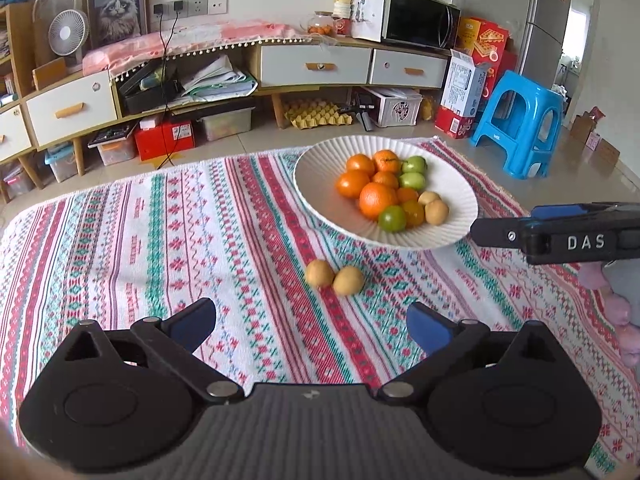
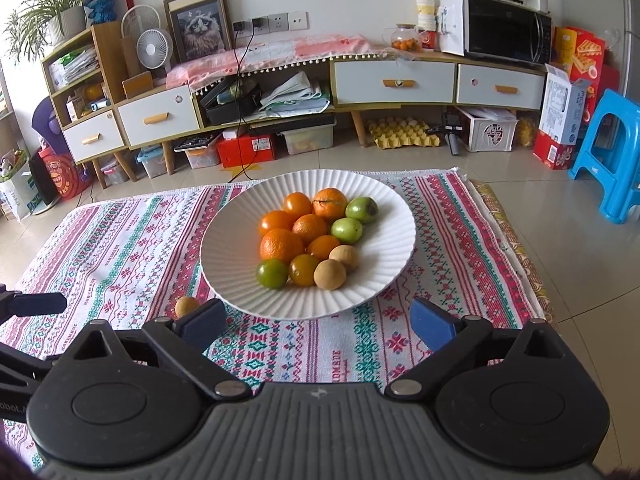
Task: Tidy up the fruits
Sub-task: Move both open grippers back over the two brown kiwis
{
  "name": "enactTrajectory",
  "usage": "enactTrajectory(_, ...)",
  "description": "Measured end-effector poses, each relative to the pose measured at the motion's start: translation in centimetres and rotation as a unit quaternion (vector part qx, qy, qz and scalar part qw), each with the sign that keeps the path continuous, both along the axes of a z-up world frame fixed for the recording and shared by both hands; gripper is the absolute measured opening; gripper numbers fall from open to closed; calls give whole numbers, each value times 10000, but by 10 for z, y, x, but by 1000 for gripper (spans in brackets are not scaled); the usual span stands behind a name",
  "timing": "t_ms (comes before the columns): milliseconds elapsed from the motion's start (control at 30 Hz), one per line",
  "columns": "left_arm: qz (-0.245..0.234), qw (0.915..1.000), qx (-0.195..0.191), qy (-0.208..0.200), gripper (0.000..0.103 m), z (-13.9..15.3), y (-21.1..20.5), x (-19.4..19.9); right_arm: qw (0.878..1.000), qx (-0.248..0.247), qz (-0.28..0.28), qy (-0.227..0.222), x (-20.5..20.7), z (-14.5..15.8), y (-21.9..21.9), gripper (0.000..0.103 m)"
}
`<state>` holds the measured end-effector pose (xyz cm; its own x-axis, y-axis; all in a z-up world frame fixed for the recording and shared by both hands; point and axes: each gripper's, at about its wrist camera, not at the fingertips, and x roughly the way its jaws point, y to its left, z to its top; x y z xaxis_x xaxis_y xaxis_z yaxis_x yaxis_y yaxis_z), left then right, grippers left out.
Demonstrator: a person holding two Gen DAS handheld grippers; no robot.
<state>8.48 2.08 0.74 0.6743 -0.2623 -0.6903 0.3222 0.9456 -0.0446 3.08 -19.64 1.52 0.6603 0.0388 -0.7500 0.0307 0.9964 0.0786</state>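
A white ribbed plate [image 1: 320, 160] [image 2: 240, 216] on the patterned cloth holds several oranges [image 1: 377, 200] [image 2: 281, 245], green fruits [image 1: 412, 181] [image 2: 347, 230] and two tan fruits [image 1: 436, 212] [image 2: 330, 275]. Two more tan fruits [image 1: 334, 276] lie on the cloth in front of the plate; only one [image 2: 186, 306] shows in the right wrist view. My left gripper [image 1: 311, 322] is open, just short of that pair, nothing between its fingers. My right gripper [image 2: 316, 318] is open and empty at the plate's near rim; it also shows from the side [image 1: 560, 234].
The patterned cloth [image 1: 160, 240] [image 2: 120, 248] covers a low surface with tiled floor beyond. A blue plastic stool [image 1: 520, 124] [image 2: 608, 152] stands at the right. A long cabinet [image 1: 312, 64] with drawers, a microwave [image 1: 416, 18] and boxes lines the back wall.
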Motion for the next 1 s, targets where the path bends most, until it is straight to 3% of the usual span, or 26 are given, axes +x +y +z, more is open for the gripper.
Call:
enactTrajectory(400, 210, 9996, 89, 177, 103, -21, 15, -10, 9994, -208, 218, 168, -12, -20, 28, 100)
enactTrajectory(800, 392, 9976, 556, -118, 103, -51, 18, 4, 9964, -481, 695, -37, -15, -42, 47, 102)
enactTrajectory(1000, 403, 9975, 546, -187, 103, -56, 19, 11, 9953, -372, 895, -63, -3, -49, 52, 93)
